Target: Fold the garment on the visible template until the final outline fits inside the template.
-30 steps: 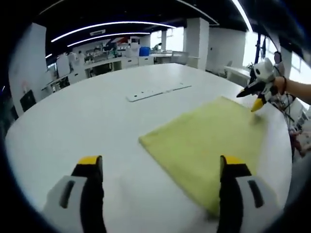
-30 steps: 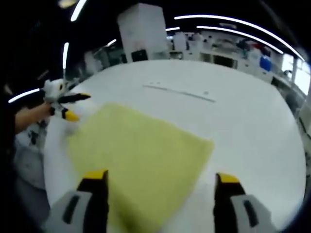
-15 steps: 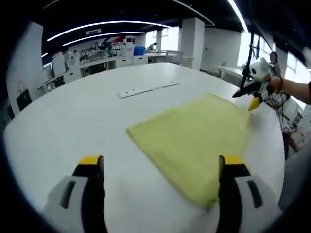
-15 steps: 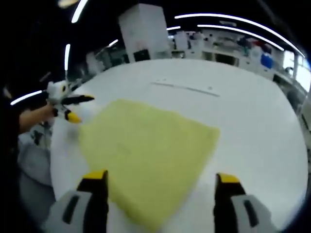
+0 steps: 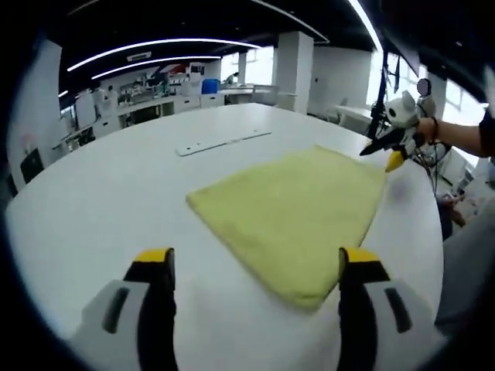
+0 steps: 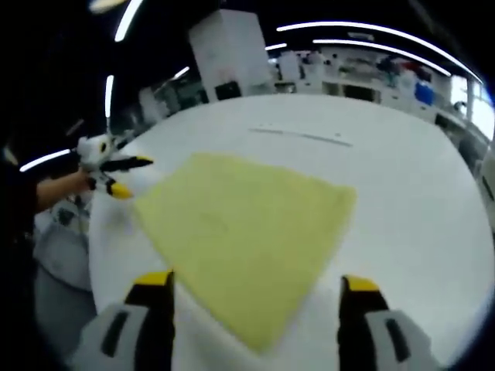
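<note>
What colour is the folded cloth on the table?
The cloth is pale yellow-green, plain with no pattern. The right gripper view shows it best.

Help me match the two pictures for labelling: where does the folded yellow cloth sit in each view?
Left gripper view: the yellow cloth lies centre-right on the white table, its near corner just ahead of this gripper's right jaw.
Right gripper view: the cloth lies centre, its near corner reaching down between this gripper's jaws.
Shared landmark: the flat white strip on the table beyond the cloth, also seen in the right gripper view.
</note>
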